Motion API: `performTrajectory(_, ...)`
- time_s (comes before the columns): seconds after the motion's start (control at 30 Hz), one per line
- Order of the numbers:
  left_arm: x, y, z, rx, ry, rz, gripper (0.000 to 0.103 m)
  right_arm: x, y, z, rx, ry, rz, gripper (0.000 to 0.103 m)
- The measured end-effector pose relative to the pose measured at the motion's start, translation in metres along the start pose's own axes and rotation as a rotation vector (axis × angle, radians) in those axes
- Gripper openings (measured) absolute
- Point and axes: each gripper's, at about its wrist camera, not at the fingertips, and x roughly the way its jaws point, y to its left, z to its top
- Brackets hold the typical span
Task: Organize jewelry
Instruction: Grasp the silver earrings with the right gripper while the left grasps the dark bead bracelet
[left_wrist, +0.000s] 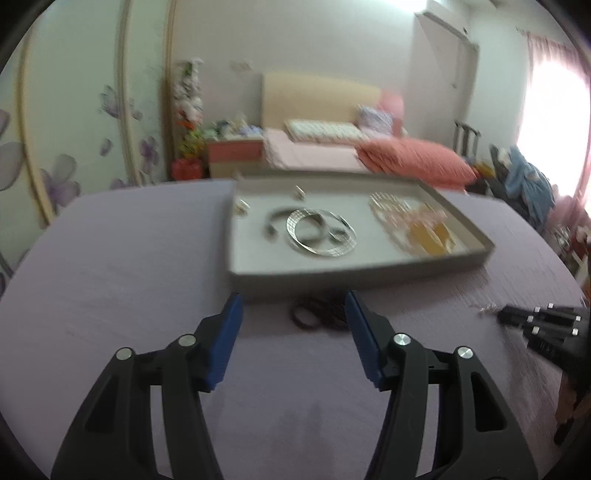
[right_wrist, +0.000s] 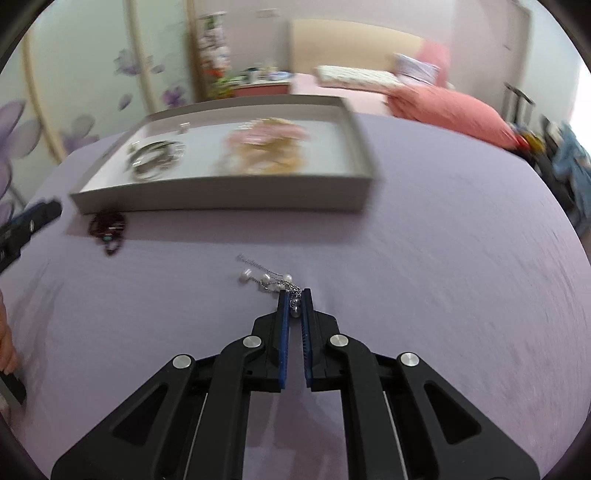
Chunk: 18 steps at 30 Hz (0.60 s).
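Pick-up step: right gripper clenched on the pearl chain; left gripper released around the dark bracelet. Next, probably, transfer to the far tray.

Grey tray holding silver bangles and pink-gold pieces, dark bead bracelet before it, pearl chain nearer

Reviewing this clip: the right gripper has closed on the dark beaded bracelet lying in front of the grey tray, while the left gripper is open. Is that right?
Not quite. The right gripper is shut on the pearl chain, as the right wrist view shows. The dark beaded bracelet lies untouched in front of the grey tray. The left gripper is open, as stated.
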Motion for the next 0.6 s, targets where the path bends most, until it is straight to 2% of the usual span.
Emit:
performTrajectory(0.13,0.014,-0.023,-0.006,0.059,0.080,-0.031,0.064,-0.008,-0.023,-0.010,0.057,0.004,-0.011,0.007)
performTrajectory(0.37,0.048,-0.041,-0.005,0.098,0.192,0.020,0.066,-0.010,-0.023,-0.016,0.069,-0.005,0.011,0.007)
performTrajectory(0.53,0.060,-0.049,0.000,0.103,0.202,0.073,0.067,-0.010,-0.023,-0.015,0.073,-0.008,0.024,0.007)
performTrajectory(0.6,0.060,-0.053,0.000,0.108,0.197,0.085,0.057,-0.010,-0.024,-0.014,0.074,-0.008,0.029,0.007)
